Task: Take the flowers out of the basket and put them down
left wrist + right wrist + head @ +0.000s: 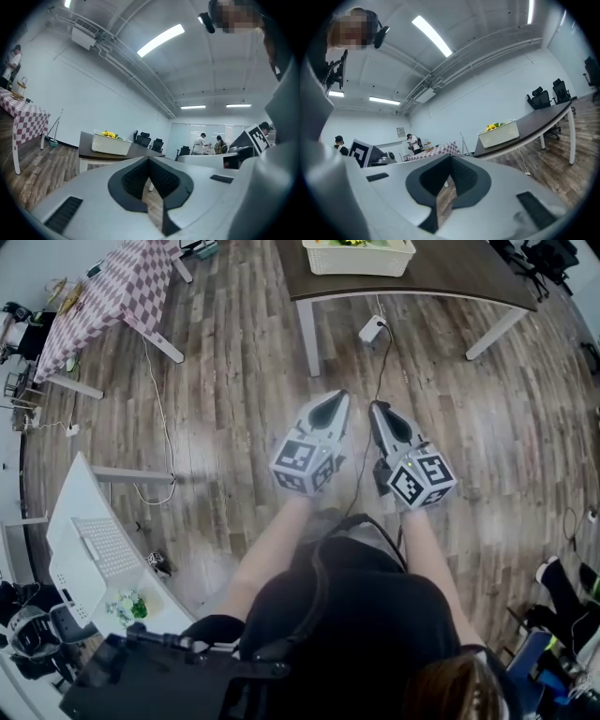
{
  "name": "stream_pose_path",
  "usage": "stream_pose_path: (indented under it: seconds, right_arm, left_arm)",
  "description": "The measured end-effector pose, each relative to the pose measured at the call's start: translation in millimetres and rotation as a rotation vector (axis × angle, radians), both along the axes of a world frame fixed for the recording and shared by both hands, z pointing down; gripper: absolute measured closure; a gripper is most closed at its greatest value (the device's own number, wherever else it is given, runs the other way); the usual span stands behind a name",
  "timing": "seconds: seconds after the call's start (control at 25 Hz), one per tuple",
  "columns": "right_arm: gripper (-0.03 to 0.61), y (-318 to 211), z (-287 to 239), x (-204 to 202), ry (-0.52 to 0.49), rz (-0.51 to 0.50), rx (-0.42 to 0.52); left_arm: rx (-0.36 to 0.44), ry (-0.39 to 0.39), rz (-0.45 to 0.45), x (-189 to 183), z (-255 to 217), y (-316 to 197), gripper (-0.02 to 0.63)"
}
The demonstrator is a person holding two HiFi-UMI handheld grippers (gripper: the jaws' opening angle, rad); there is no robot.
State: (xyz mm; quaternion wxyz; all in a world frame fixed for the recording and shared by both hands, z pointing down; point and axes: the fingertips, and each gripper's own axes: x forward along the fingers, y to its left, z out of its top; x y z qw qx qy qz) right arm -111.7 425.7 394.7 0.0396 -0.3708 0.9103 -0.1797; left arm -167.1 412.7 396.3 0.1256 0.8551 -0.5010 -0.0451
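I count one cluster of yellow flowers (108,134), in one white basket (361,261) on one dark table (450,276), well apart from my two grippers. Left gripper (337,401) and right gripper (378,411): jaws closed together, both empty.

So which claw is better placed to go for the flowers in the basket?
Left, narrowly. Both claws are shut, empty and side by side, short of the table. The left claw reaches slightly nearer the white basket of yellow flowers than the right claw.
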Motion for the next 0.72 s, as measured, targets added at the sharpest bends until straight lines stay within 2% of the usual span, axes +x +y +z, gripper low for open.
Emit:
stream_pose_path:
  seconds: [0.32,0.56,0.72]
  right_arm:
    - [0.575,-27,-5,-11,-0.029,0.006,0.001]
    - [0.575,-40,-5,-25,-0.037,-0.027,-0.023]
    - [0.575,-50,-5,-36,-0.04,-0.059,-0.02]
  left_arm:
    - [-0.01,0.011,0.012,-11,0,-21,0.614]
    - [-0.021,0.055,-0.019,-22,-2,-33,0.614]
    - [-0.024,0.057,-0.026,-26,0,-46,0.614]
